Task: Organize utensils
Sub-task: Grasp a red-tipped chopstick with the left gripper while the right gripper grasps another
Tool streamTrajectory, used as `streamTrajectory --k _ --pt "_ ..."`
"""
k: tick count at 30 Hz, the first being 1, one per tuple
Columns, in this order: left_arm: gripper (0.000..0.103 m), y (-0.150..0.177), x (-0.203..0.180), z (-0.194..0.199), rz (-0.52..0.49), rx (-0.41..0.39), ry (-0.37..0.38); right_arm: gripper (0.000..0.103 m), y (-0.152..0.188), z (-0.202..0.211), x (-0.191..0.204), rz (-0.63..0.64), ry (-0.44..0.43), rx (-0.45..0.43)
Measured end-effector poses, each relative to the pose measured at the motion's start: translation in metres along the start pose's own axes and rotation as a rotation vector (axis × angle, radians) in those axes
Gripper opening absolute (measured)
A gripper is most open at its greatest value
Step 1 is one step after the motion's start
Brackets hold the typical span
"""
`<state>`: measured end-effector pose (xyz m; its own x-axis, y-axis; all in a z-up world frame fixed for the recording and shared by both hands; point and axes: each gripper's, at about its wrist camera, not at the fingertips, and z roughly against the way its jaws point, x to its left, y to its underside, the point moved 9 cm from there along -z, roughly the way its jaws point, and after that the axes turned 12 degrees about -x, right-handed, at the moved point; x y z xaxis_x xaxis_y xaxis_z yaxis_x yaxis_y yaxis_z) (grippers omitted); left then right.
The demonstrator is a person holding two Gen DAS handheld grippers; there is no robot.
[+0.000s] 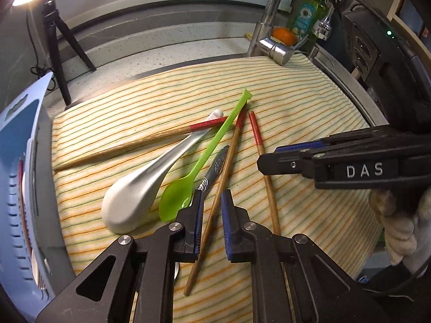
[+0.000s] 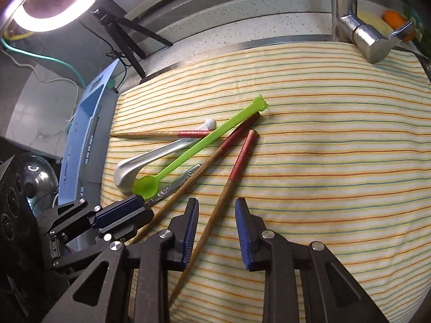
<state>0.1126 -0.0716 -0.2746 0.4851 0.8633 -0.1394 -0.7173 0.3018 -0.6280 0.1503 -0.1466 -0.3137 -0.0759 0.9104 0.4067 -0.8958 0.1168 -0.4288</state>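
On the striped cloth (image 1: 296,102) lie a white soup spoon (image 1: 140,188), a green plastic spoon (image 1: 204,156), a dark metal utensil handle (image 1: 215,167) and three red-banded wooden chopsticks (image 1: 134,142). My left gripper (image 1: 211,199) is open, its fingers on either side of a chopstick (image 1: 215,210) low over the cloth. My right gripper (image 2: 216,207) is open, straddling another chopstick (image 2: 229,185). The left gripper also shows in the right wrist view (image 2: 126,212), by the green spoon's (image 2: 186,156) bowl.
A blue utensil basket (image 1: 24,161) stands at the cloth's left edge. A chrome faucet (image 1: 272,27), green soap bottle (image 1: 309,13) and an orange (image 1: 284,36) are at the back. A ring light on a tripod (image 2: 54,0) stands back left.
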Motion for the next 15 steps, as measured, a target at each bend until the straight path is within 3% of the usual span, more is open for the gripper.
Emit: streamTrajectory --k 8,15 --pt "0.012 0.005 -0.005 -0.013 -0.005 0.042 0.027 0.024 0.0 -0.012 -0.001 0.014 0.05 0.011" --pt "0.012 0.002 -0.016 -0.02 -0.048 0.054 0.04 0.013 0.0 -0.012 -0.005 0.031 0.068 0.015"
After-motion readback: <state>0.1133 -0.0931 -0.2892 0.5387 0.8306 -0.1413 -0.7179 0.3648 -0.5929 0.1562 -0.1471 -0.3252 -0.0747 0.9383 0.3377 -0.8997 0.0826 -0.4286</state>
